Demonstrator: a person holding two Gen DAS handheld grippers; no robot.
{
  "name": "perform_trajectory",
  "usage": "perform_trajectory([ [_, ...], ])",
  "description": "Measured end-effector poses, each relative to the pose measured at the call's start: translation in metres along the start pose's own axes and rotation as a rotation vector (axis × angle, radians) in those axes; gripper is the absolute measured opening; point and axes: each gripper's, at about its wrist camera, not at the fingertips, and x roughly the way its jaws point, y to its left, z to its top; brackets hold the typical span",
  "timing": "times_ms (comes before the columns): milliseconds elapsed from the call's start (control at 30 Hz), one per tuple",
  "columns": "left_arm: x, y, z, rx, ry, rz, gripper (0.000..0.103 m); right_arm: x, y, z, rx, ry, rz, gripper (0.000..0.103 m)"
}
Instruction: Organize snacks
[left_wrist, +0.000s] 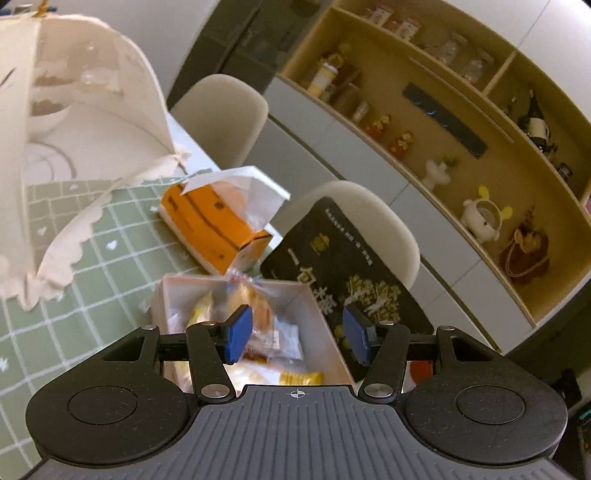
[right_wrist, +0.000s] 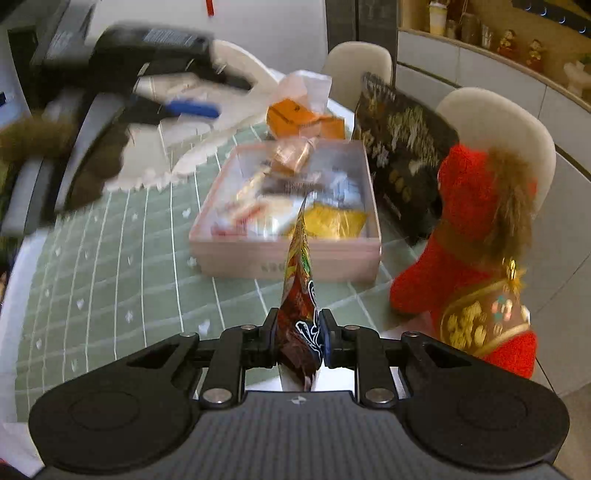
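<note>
Right gripper is clamped narrow on a snack packet, a dark red/brown foil pouch held edge-on, tip pointing toward the pink box ahead on the table. Left gripper has its blue pads set wide w/ nothing between them, hovering over the box; in the right wrist view it shows as a blurred shape at upper left.

Step in hand, as judged: carrying the packet to the box, which already holds several wrapped snacks, incl. a yellow pack. Next move prob. calls for lifting the packet over the near wall, finding a gap among the wrappers, then releasing; the box looks fairly full, so the pouch may need to go in flat.

Writing: packet print is too blurred to read. Near wall of the box has faint marks, not legible. Black board, leaning behind the box, carries large pale Chinese characters and a gold emblem, not clear enough to make out. Orange pack in a clear bag beyond the box has dark lettering, also unreadable. Red plush toy sits just beside the box, w/ gold embroidery.
</note>
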Motion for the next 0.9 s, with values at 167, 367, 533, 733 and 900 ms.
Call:
perform_trajectory([
  [167,-0.028,0.015,-0.041,0.0,0.033,0.09,0.059,0.008,0.009,0.063,-0.172,-0.157,-0.142,0.013],
  [367,-0.043,0.041,-0.1,-0.108,0.082,0.158,0.059,0.073,0.033,0.095,-0.378,-0.217,-0.207,0.013],
  [533,-0.06,0.06,-0.137,-0.159,0.131,0.196,0.059,0.06,-0.004,0.066,-0.12,-0.091,-0.005,0.03],
  [733,-0.038,0.053,-0.153,-0.168,0.185,0.141,0.059,0.047,-0.029,-0.01,0.023,0.063,-0.062,0.047],
  [900,-0.008,0.024,-0.151,-0.039,0.257,0.04,0.059,0.053,-0.039,-0.043,0.11,0.136,-0.09,0.048],
])
